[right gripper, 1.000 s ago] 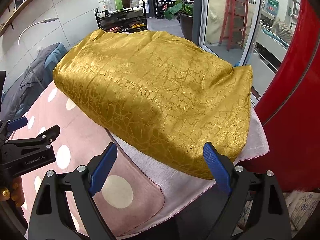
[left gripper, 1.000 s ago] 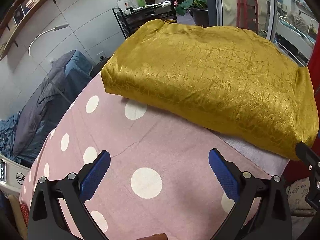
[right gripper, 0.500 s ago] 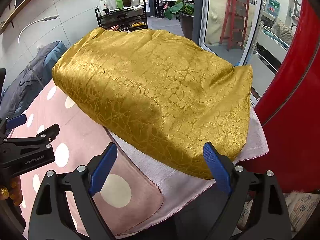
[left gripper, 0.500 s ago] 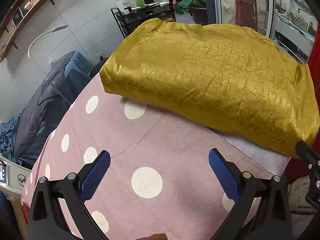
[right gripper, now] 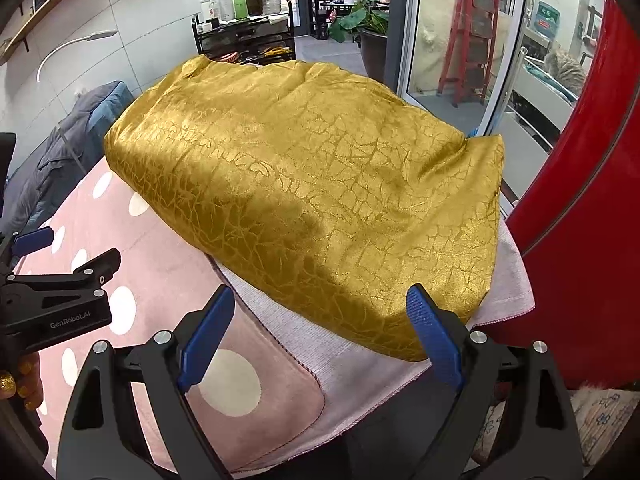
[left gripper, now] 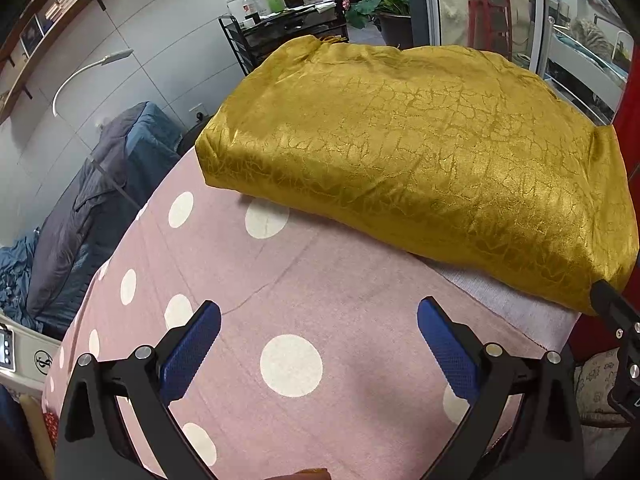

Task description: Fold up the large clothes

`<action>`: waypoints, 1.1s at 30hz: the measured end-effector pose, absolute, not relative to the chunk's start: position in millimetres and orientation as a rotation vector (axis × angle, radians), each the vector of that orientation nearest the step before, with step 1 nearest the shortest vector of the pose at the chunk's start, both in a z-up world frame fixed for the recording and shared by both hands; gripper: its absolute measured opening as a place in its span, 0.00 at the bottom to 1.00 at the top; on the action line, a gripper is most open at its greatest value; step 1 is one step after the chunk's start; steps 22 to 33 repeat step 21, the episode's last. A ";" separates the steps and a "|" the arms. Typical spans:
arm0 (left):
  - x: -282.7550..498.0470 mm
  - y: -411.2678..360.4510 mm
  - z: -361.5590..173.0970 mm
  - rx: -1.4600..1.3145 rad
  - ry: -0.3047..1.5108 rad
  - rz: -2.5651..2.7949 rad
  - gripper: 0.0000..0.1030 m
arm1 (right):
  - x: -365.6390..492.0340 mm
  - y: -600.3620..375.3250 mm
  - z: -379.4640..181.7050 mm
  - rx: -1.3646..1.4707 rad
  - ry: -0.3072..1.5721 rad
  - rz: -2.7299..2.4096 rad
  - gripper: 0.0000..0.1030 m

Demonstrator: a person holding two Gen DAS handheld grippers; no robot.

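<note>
The pink dotted cover (left gripper: 248,276) fills the lower half of both frames. On it, in the upper centre, lies your folded gold cloth (right gripper: 320,200) — shiny, with a crackle pattern, a rounded pile. Your left gripper (left gripper: 318,344) and right gripper (right gripper: 320,332) stand wide apart at the bottom — blue ribbed pads holding nothing.

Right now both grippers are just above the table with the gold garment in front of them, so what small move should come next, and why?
Probably ease the right gripper forward onto the near edge of the gold garment and close. Both grippers are open and empty, the left gripper sits over bare polka-dot cloth, and the garment's near edge lies right at the right fingertips.
</note>
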State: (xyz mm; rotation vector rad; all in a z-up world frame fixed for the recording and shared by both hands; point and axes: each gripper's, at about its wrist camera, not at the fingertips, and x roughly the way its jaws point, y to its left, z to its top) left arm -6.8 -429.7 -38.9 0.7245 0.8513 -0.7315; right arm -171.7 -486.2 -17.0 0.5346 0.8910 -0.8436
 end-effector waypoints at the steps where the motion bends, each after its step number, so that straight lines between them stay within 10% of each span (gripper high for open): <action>1: -7.0 -430.0 -38.7 0.724 0.852 -0.734 0.94 | -171.5 -486.3 -17.3 0.535 0.894 -0.842 0.84; 33: -11.8 -432.7 -36.0 0.722 0.841 -0.751 0.94 | -174.0 -486.3 -20.2 0.541 0.896 -0.844 0.84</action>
